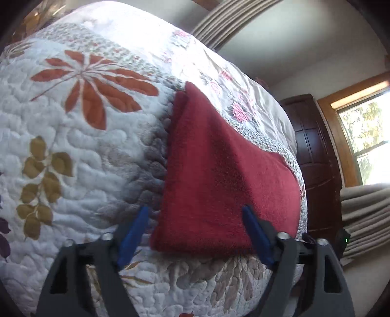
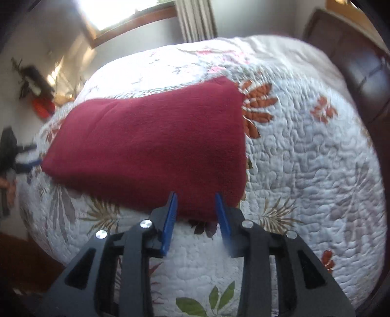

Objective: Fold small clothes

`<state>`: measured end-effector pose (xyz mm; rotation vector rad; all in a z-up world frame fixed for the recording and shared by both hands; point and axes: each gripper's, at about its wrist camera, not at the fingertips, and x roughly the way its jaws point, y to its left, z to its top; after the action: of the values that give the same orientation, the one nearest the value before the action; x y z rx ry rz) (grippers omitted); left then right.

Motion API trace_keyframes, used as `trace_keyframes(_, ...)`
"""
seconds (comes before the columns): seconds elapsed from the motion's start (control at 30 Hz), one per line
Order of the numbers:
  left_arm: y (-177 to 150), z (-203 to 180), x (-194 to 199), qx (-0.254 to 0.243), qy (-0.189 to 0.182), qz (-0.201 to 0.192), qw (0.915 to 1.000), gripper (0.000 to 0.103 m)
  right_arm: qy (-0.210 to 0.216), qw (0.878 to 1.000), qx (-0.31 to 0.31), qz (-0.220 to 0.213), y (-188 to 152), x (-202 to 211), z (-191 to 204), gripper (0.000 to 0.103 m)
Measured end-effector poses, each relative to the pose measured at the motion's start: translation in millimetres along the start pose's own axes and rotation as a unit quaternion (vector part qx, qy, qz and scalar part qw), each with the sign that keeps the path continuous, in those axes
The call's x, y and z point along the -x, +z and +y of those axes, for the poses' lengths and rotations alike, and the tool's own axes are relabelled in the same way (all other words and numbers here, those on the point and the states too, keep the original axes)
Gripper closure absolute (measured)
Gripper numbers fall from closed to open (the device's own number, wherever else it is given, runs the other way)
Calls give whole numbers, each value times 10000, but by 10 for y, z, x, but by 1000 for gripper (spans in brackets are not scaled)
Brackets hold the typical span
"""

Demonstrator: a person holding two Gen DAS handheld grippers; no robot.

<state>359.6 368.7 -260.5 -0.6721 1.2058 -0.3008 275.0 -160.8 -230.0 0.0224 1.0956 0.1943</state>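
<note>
My left gripper (image 1: 195,212) gapes wide and my right gripper (image 2: 195,196) narrower, both empty at the folded red fleece cloth's (image 2: 151,143) near edge. I risk pinching only the top layer, or the quilt (image 2: 304,151) beneath.

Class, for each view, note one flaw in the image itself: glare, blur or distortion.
Left wrist view: the window is blown out, and the fisheye bulges the quilt. Right wrist view: motion blur smears the quilt's edges, and glare washes out the window.

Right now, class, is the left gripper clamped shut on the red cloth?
No: the left gripper stands wide open, its blue fingers apart at the red cloth.
</note>
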Motion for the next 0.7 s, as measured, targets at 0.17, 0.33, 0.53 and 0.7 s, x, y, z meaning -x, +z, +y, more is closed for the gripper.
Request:
trace_keyframes(0.17,296,300,-118,749,-927,589,9911,4,-687,9659,2444,-511,-204,244,1582,35)
trace_keyframes(0.33,625,419,-400,985,-1291,1148,9800,4,-1104,9001,4116,-909,-279,52,2894,37)
trace_keyframes(0.53,908,469,-478,973,-1879,1219,9697,4,-1804,8202,5359,-867,-210,-530,3756,39)
trace_keyframes(0.7,959,581,-545,1102,-2106,1312,9624,4,-2075,8025,5567,-550,-96,-947,3943,40)
